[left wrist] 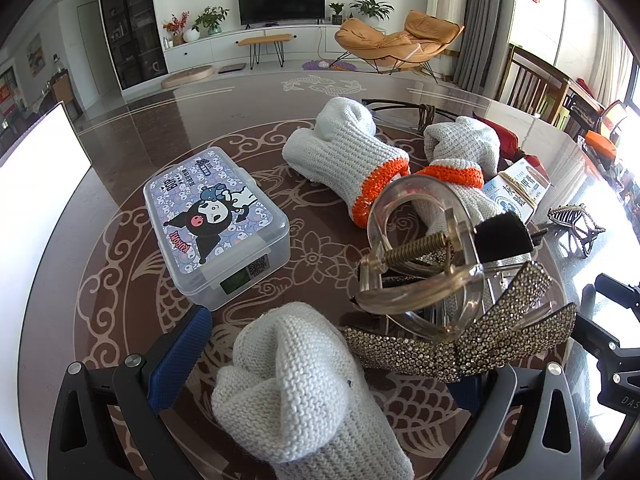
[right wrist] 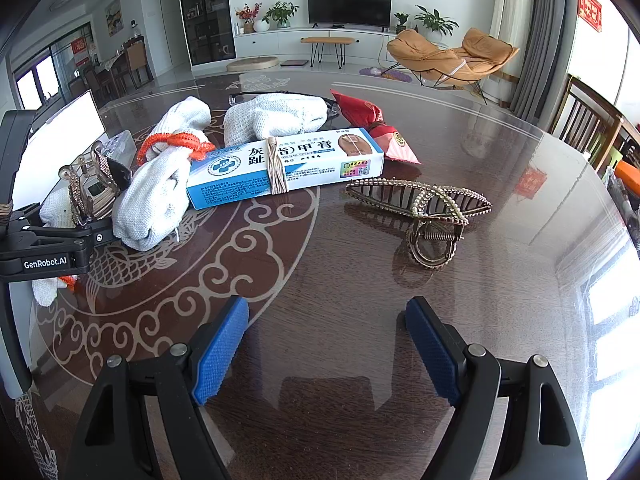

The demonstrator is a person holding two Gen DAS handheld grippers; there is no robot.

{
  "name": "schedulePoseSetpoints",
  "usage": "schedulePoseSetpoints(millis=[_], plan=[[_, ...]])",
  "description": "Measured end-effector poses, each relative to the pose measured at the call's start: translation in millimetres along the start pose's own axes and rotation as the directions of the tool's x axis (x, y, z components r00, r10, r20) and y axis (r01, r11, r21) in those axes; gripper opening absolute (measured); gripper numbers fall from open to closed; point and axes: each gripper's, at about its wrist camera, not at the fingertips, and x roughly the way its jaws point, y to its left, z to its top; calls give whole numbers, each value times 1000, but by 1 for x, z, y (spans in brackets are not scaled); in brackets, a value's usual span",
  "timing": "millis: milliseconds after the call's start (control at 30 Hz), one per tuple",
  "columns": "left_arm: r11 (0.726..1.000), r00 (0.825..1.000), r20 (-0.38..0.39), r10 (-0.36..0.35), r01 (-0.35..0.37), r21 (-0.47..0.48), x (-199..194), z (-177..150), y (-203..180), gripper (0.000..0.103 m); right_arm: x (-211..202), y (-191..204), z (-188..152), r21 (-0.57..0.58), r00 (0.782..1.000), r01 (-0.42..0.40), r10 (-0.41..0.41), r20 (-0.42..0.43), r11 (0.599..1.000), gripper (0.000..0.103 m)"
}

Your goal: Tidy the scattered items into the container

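Observation:
My left gripper (left wrist: 320, 364) has a white knit glove (left wrist: 296, 392) between its wide-set blue pads, and a clear rhinestone hair claw (left wrist: 440, 300) rests over its right finger; whether it grips either is unclear. The lidded cartoon-print plastic box (left wrist: 216, 224) stands ahead to the left. Two more white gloves with orange cuffs (left wrist: 348, 156) lie behind. My right gripper (right wrist: 326, 348) is open and empty above the table. Ahead of it lie a bronze hair claw (right wrist: 428, 212), a blue-white nail cream box (right wrist: 288, 166) and a red snack packet (right wrist: 372, 124).
The round dark table (right wrist: 460, 320) has a glass top with pale patterns. A white board (left wrist: 36, 176) stands at the left edge. Glasses (left wrist: 404, 110) lie behind the gloves. Wooden chairs (right wrist: 588, 128) stand at the right.

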Motion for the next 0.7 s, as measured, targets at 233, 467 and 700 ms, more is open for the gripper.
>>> schedulePoseSetpoints(millis=[233,467,700], plan=[[1000,1000,0,0,0,0,-1,-1,0,103,0,0,0,0,1000,0,0,0,1000,82],[1000,1000,0,0,0,0,-1,-2,-1,103,0,0,0,0,1000,0,0,0,1000,82],[1000,1000,1,0,0,0,0,-1,0,103,0,0,0,0,1000,0,0,0,1000,82]])
